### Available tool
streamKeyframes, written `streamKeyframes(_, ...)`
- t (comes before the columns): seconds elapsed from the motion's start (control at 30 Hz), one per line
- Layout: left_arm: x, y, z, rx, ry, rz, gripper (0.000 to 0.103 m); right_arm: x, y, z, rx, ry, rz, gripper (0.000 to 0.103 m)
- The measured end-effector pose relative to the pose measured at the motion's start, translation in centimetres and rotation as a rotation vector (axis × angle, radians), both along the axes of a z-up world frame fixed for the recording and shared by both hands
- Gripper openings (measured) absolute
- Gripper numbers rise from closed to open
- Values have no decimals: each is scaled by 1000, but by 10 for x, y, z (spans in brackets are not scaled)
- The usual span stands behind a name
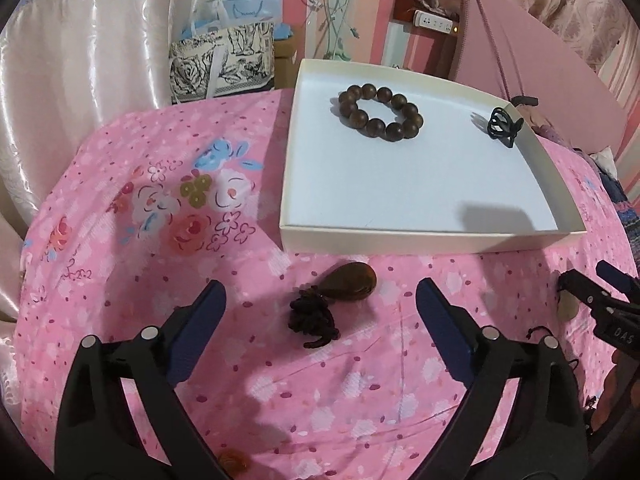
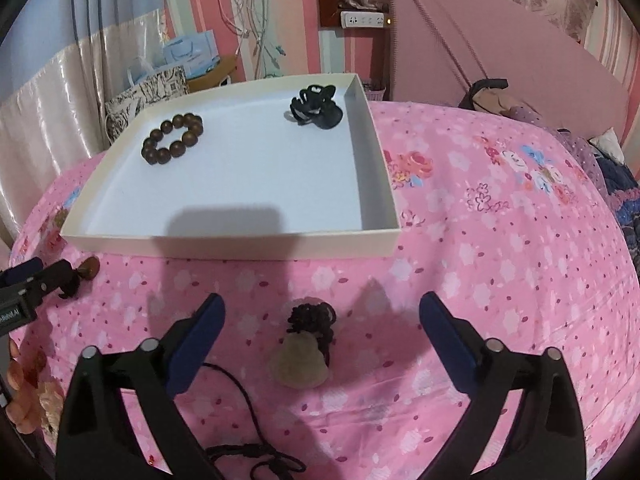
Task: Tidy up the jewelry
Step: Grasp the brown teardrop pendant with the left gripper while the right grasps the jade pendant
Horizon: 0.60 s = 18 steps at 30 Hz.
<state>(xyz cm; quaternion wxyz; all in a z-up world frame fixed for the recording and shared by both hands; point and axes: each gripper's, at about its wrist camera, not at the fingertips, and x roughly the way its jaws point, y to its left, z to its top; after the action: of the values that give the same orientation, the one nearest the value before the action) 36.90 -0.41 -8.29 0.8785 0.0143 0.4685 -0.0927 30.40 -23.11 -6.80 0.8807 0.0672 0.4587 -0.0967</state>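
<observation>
A shallow white tray lies on the pink floral cloth. In it are a brown bead bracelet and a black hair claw. My left gripper is open, just above a brown teardrop pendant with a bunched dark cord, in front of the tray. My right gripper is open over a pale stone pendant with a dark knotted cord. The brown pendant also shows at the left in the right wrist view.
A dark cord trails toward the near edge. Orange-pink flower pieces lie at the left. A patterned bag and cream curtain stand behind the cloth. A pink headboard rises at the right.
</observation>
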Motion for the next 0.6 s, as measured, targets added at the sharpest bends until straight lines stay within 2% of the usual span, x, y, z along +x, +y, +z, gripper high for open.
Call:
streamKeyframes(0.1, 1, -1, -1, 3, 6, -1, 93, 2, 5, -1, -21, 3, 11, 95)
streamKeyframes(0.2, 2, -2, -4, 5, 27, -7, 82, 3, 8, -2, -46, 6, 20, 95)
streamKeyframes(0.23, 4, -3, -6, 10, 44, -10, 75, 3, 9, -2, -50, 5, 24, 95)
streamKeyframes(0.27, 4, -3, -7, 14, 54, -12, 68, 3, 10, -2, -51, 6, 27, 93)
streamKeyframes(0.37, 3, -6, -9, 31, 63, -12, 67, 4, 9, -2, -42, 12, 31, 83)
streamKeyframes(0.43, 3, -7, -9, 38, 60, -18, 67, 4, 8, -3, -28, 21, 34, 81)
streamKeyframes(0.5, 3, -8, -9, 40, 56, -23, 65, 5, 8, -7, -14, 34, 39, 71)
streamKeyframes(0.53, 3, -7, -10, 41, 58, -24, 60, 6, 9, -8, 2, 39, 43, 66)
streamKeyframes(0.6, 6, -6, -14, 30, 85, -21, 50, 5, 9, -10, 17, 39, 40, 64)
